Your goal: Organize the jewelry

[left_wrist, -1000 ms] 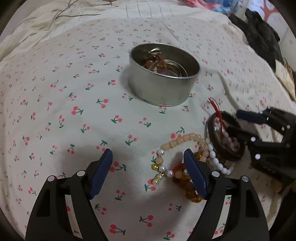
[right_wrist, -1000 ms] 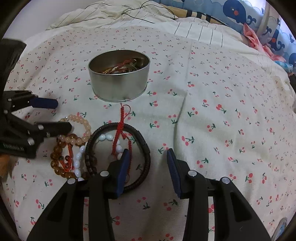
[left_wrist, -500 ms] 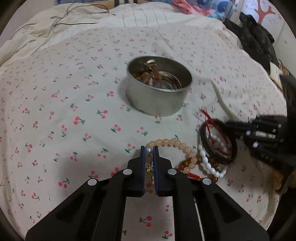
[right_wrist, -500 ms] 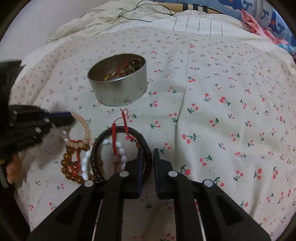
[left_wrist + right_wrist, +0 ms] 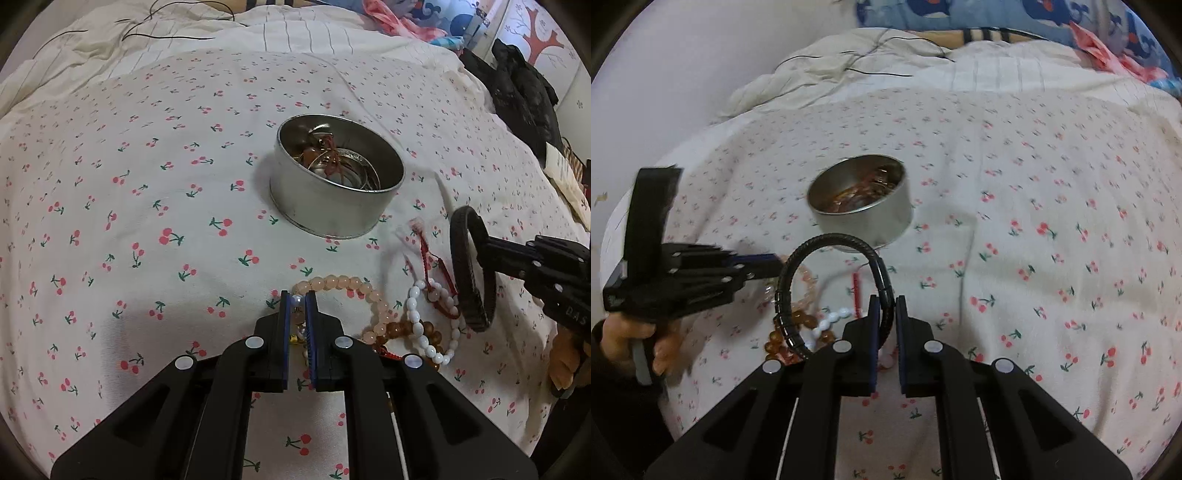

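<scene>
A round metal tin [image 5: 338, 186] with jewelry inside stands on the cherry-print bedsheet; it also shows in the right wrist view [image 5: 862, 201]. My left gripper [image 5: 297, 299] is shut on the pink bead bracelet [image 5: 347, 286], which rests on the sheet. My right gripper [image 5: 885, 301] is shut on the black braided bracelet [image 5: 786, 291] and holds it upright above the sheet; the bracelet also shows in the left wrist view [image 5: 467, 273]. A white bead bracelet [image 5: 424, 332], an amber bead bracelet [image 5: 400, 328] and a red cord [image 5: 428, 262] lie in a pile between the grippers.
Black clothing [image 5: 524, 92] lies at the bed's far right edge. A rumpled cream blanket with black cables [image 5: 177, 33] lies behind the tin. A wall [image 5: 683, 66] stands at the left in the right wrist view.
Both grippers went from open to shut, the left on the pink bead bracelet, the right on the black bracelet. The right gripper has lifted the black bracelet off the pile.
</scene>
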